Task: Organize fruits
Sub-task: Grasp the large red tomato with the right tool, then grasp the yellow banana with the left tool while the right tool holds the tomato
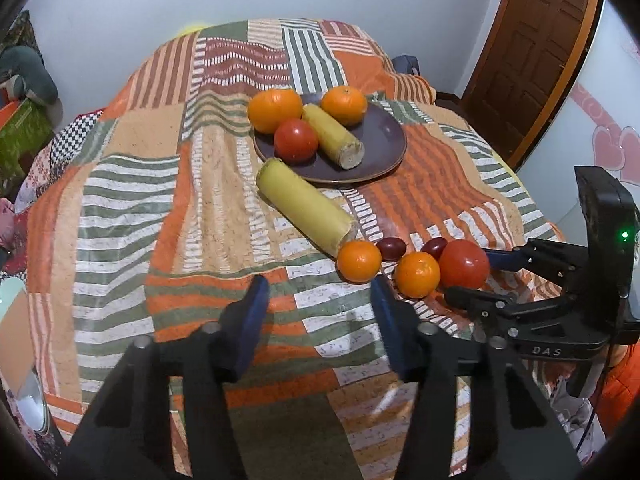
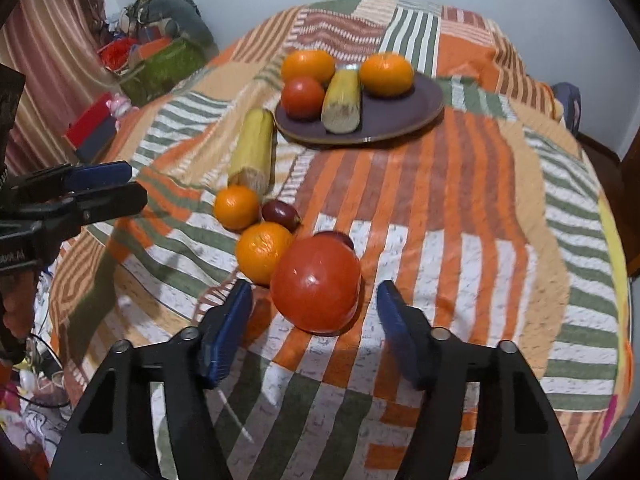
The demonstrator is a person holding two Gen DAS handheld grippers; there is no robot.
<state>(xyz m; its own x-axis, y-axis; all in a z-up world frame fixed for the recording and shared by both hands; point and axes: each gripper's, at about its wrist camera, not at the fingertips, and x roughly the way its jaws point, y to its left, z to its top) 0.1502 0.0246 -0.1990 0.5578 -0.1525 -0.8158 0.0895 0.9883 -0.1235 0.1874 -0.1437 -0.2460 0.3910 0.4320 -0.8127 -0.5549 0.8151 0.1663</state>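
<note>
A dark purple plate (image 1: pixel 380 140) (image 2: pixel 404 114) holds two oranges, a red tomato (image 1: pixel 296 140) and a yellow corn cob (image 1: pixel 332 136). On the blanket lie a second corn cob (image 1: pixel 306 206) (image 2: pixel 254 152), two oranges (image 1: pixel 359 261) (image 1: pixel 417 274), two dark red plums (image 1: pixel 391 248) and a big red tomato (image 1: pixel 464 264) (image 2: pixel 316 282). My left gripper (image 1: pixel 318 288) is open and empty, short of the nearest orange. My right gripper (image 2: pixel 314 294) (image 1: pixel 468 276) is open with the big tomato between its fingertips, not touching it.
The striped patchwork blanket (image 1: pixel 200 200) covers the bed. A wooden door (image 1: pixel 532 52) stands at the back right. Bags and boxes (image 2: pixel 156 60) are piled beside the bed on the left. The left gripper shows at the left edge of the right wrist view (image 2: pixel 100 188).
</note>
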